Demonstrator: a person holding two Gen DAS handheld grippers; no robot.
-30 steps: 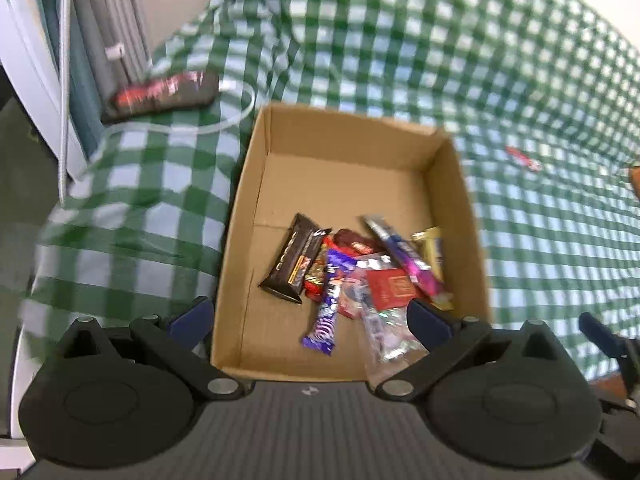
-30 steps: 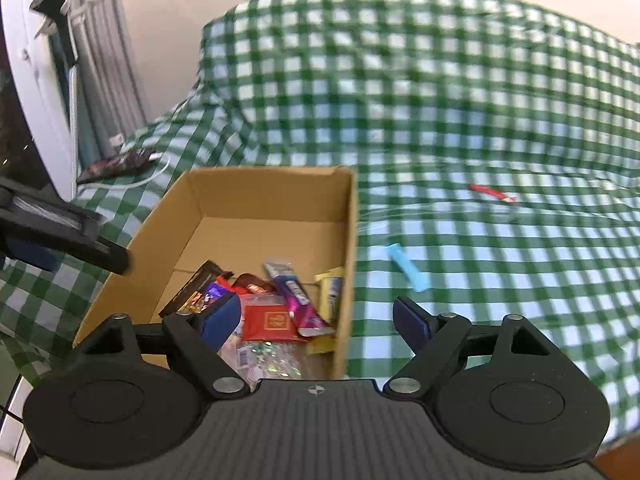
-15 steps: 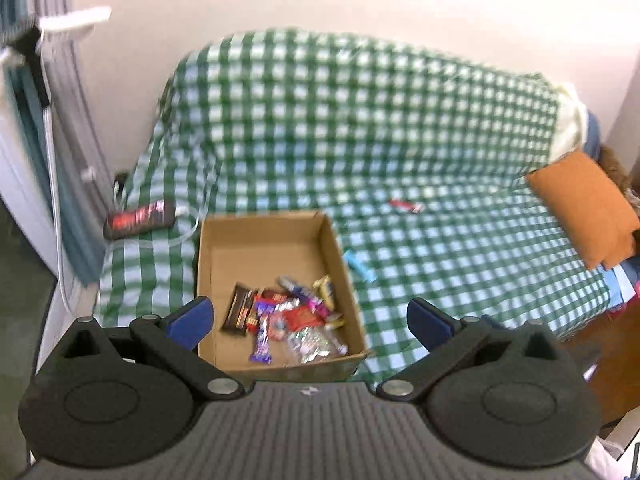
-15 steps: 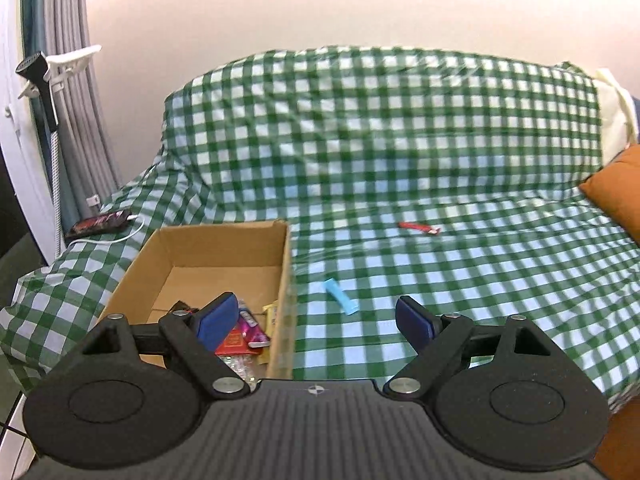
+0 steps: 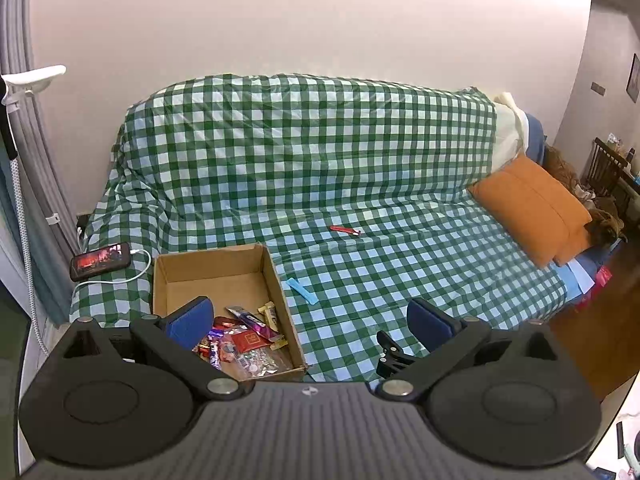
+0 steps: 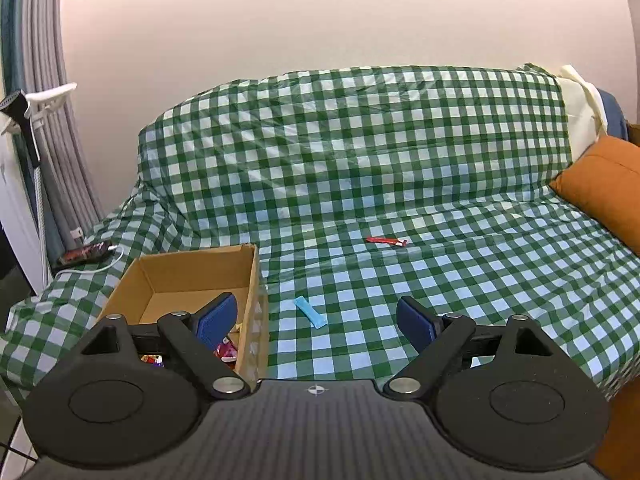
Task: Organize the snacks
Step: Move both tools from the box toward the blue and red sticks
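Observation:
An open cardboard box (image 5: 276,280) (image 6: 252,280) sits on the left of a sofa draped in green checked cloth, with several wrapped snacks (image 5: 248,340) piled at its near end. A light blue snack bar (image 5: 302,290) (image 6: 310,312) lies on the seat just right of the box. A thin red snack stick (image 5: 345,231) (image 6: 387,241) lies farther back near the backrest. My left gripper (image 5: 310,324) is open and empty, high above the box's near right corner. My right gripper (image 6: 318,320) is open and empty, hovering in front of the blue bar.
A phone (image 5: 101,261) on a white charging cable lies on the sofa's left arm. An orange cushion (image 5: 528,216) leans at the right end. Grey curtains (image 6: 48,160) hang at the left. A black clip-like piece (image 5: 390,356) shows low between the left fingers.
Both grippers have pulled up and back from the box, so the whole sofa now shows. The left one rose the most. Both stayed open and empty.

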